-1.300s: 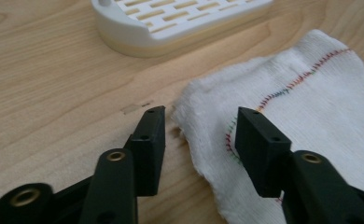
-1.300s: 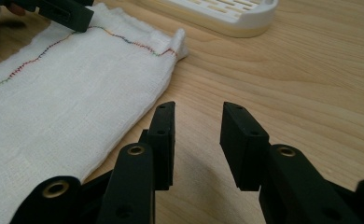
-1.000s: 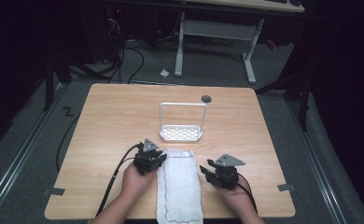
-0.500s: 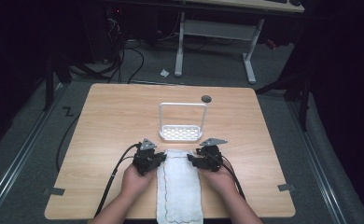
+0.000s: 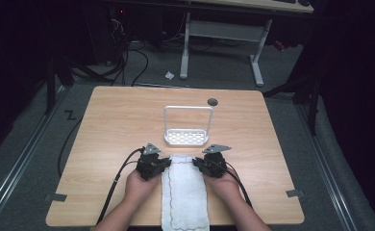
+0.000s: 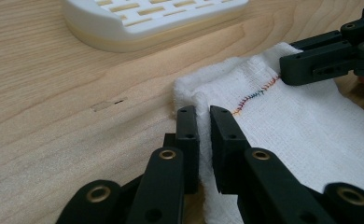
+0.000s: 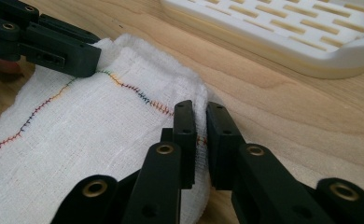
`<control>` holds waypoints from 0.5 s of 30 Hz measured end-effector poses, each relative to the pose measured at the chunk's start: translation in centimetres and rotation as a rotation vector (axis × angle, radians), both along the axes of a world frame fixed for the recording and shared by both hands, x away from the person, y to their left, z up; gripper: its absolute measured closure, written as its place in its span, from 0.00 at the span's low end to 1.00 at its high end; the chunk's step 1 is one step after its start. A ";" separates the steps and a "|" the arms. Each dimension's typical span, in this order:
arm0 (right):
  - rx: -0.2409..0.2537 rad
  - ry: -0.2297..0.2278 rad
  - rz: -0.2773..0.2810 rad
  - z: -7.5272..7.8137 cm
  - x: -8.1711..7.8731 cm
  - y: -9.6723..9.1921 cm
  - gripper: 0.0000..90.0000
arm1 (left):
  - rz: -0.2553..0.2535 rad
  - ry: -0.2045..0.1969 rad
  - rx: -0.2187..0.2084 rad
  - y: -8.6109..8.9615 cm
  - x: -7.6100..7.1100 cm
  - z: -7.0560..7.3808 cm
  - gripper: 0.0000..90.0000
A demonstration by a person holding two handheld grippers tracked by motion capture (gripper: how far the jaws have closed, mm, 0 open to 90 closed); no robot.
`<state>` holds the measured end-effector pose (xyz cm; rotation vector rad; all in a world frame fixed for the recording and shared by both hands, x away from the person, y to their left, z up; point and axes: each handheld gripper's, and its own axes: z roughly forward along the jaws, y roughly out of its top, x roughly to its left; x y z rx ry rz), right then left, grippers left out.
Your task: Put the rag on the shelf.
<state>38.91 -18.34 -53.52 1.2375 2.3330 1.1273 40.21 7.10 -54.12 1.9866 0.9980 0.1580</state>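
Observation:
A white cloth (image 5: 184, 192) with a coloured stitched hem lies lengthwise at the table's near edge and hangs over it. My left gripper (image 5: 165, 162) is at its far left corner. In the left gripper view the jaws (image 6: 204, 112) have just been closing and pinch a fold of cloth (image 6: 287, 121). My right gripper (image 5: 196, 164) is at the far right corner. Its jaws (image 7: 200, 108) have just been closing too and press on the cloth's (image 7: 77, 140) edge. Each gripper view shows the other gripper on the opposite corner.
A white slotted tray with a tall wire hoop (image 5: 187, 137) stands just beyond the cloth, near the table's middle. A small dark round thing (image 5: 212, 101) lies behind it. Cables trail off the table's near left. Desk legs and cords stand on the floor beyond.
The right hand has moved left from beside the cloth to its far right corner and its jaws have closed on it. The left hand has stayed in place.

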 end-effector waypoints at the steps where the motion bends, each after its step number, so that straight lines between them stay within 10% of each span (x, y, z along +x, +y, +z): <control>1: -0.006 -0.008 0.001 0.0 -0.1 0.1 0.95 | 0.002 -0.001 -0.004 0.0 0.0 0.0 0.92; 15: 0.001 -0.159 0.005 2.1 -2.3 -0.1 0.95 | 0.073 -0.102 -0.113 0.2 -1.7 1.5 0.93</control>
